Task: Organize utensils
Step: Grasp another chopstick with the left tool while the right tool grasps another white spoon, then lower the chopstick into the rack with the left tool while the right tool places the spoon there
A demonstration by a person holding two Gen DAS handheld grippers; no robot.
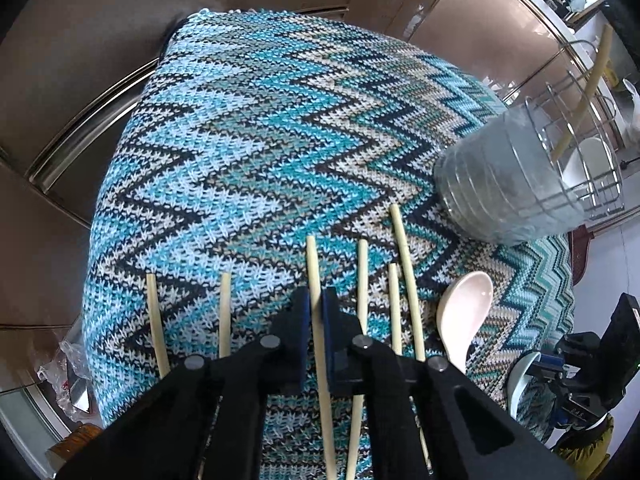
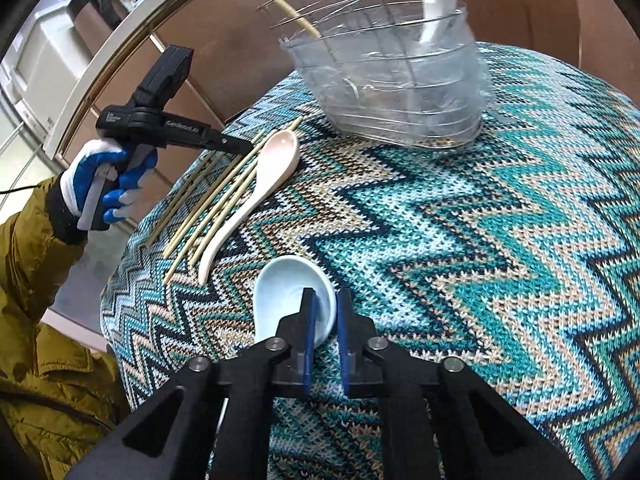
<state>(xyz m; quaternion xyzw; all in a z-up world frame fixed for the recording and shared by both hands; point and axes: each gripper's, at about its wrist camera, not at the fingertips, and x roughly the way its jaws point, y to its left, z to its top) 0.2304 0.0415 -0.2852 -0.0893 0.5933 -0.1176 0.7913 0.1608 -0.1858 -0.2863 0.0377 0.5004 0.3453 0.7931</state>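
Left gripper [image 1: 317,308] is pointed down at the table and its two blue pads are squeezed onto one pale chopstick [image 1: 316,280], which is pinched between them while it lies on the zigzag cloth [image 1: 248,152]. More chopsticks [image 1: 404,276] are laid side by side around it, near the cloth's near edge, and a cream spoon [image 1: 464,308] is laid just beside them, toward the holder. Right gripper [image 2: 325,320] is pressed shut on the side of a light blue spoon [image 2: 288,284], with the spoon's thin wall caught between the blue pads; the bowl of that spoon is turned up and is rested on the cloth near its edge. In the right wrist view the left gripper is seen held by a hand [image 2: 100,184] in a blue and white glove, with an olive sleeve [image 2: 36,280] behind it. A clear plastic tub [image 2: 400,84] is stood farther back on the cloth, and a wire rack [image 2: 360,4] is set in it. One chopstick [image 2: 280,0] and a white spoon [image 2: 434,4] are stood up inside that rack. Brown cabinet doors [image 1: 460,20] are seen behind the table.
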